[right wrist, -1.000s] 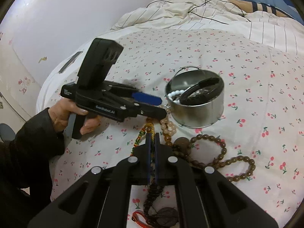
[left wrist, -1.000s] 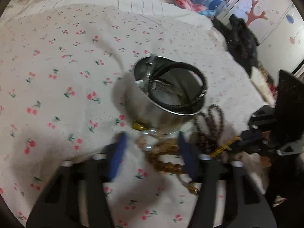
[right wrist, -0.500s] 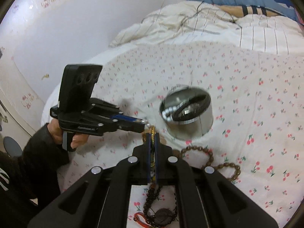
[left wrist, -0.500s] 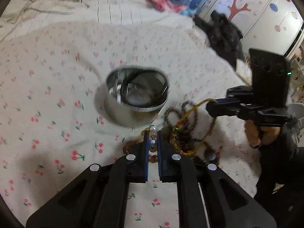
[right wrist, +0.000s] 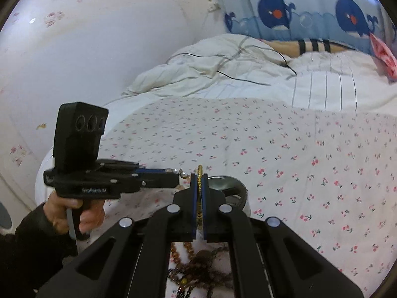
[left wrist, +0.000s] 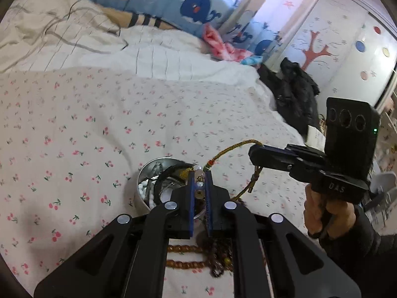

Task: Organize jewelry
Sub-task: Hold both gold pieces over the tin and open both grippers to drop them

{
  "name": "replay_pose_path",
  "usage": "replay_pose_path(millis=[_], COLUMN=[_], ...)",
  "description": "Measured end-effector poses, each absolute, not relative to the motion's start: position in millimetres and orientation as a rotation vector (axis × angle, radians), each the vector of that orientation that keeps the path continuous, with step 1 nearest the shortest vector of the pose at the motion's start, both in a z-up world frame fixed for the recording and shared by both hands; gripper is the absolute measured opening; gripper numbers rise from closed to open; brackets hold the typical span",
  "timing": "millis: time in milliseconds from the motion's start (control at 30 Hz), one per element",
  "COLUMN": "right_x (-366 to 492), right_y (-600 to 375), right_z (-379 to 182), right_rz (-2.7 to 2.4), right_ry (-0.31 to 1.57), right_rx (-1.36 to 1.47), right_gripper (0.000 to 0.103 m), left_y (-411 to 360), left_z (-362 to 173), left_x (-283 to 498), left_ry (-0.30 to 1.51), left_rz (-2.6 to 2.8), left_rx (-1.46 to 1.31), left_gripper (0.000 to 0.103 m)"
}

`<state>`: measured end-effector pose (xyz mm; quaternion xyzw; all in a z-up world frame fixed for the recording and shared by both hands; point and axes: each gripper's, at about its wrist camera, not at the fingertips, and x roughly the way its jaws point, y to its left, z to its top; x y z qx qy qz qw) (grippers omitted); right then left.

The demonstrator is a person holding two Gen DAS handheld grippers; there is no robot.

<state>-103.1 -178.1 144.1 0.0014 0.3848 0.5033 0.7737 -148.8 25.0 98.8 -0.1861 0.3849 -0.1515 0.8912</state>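
A beaded bracelet [left wrist: 199, 182] is clamped between the closed jaws of the left gripper [left wrist: 199, 176], above a steel tin [left wrist: 144, 186]. A braided yellow cord [left wrist: 233, 149] is pinched in the closed right gripper [right wrist: 199, 176]. Brown bead strings [left wrist: 218, 255] are spread on the cherry-print sheet [left wrist: 74, 124]. Beyond, a striped quilt [right wrist: 248, 74] and whale-print bumper [right wrist: 310, 10] are seen against the wall.
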Motion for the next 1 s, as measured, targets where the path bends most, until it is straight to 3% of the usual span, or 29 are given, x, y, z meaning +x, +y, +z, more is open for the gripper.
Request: replay_pose_path(millis=[200,267,333,400,433,467,533,733,1000], right_x=[-86.7,-85.1,-87.0,-88.4,-88.8,-91.1,-95.6,-90.1,-137.9], right_y=[-166.8,-160.3,-157.0,-159.0,-159.6,-160.8,-164.2,-169.4,-211.4], right_z=[103.5,91.5,83.7,84.0,85.1,88.8,97.0,93.4,98.4], right_rz=[1.022,1.018,1.005,1.001,1.003,1.008,0.980,0.957,0.986], right_ry=[0.933,0.985,1.004,0.993,0.987,0.969,0.921,0.971,0.992], right_rx=[0.043,0.017,-0.025,-0.026,-0.027,-0.024,-0.035,-0.015,-0.034], right_gripper=[0.004,0.004,0.005,0.010,0.020,0.041,0.059,0.059,0.059], left_y=[25.2,29.9,33.8,37.2,38.9,40.4,43.4,40.5,11.7], left_z=[61.7,58.6,64.5,72.4,76.8,80.4,86.9,95.0,69.6], left_x=[-138.2,-138.8,-143.6,-150.3,-153.9,-156.6,-162.5,-179.8,-204.4], left_ry=[0.909,0.936,0.930,0.896,0.884,0.876,0.857,0.857,0.999], left_rz=[-0.221,-0.207,-0.168,-0.139,-0.129,-0.126,-0.117,-0.121,-0.163], left_rx=[-0.380,-0.400,-0.397,-0.400,-0.402,-0.404,-0.418,-0.429,-0.338], left_gripper=[0.008,0.015,0.044,0.058,0.061,0.062,0.068,0.070,0.070])
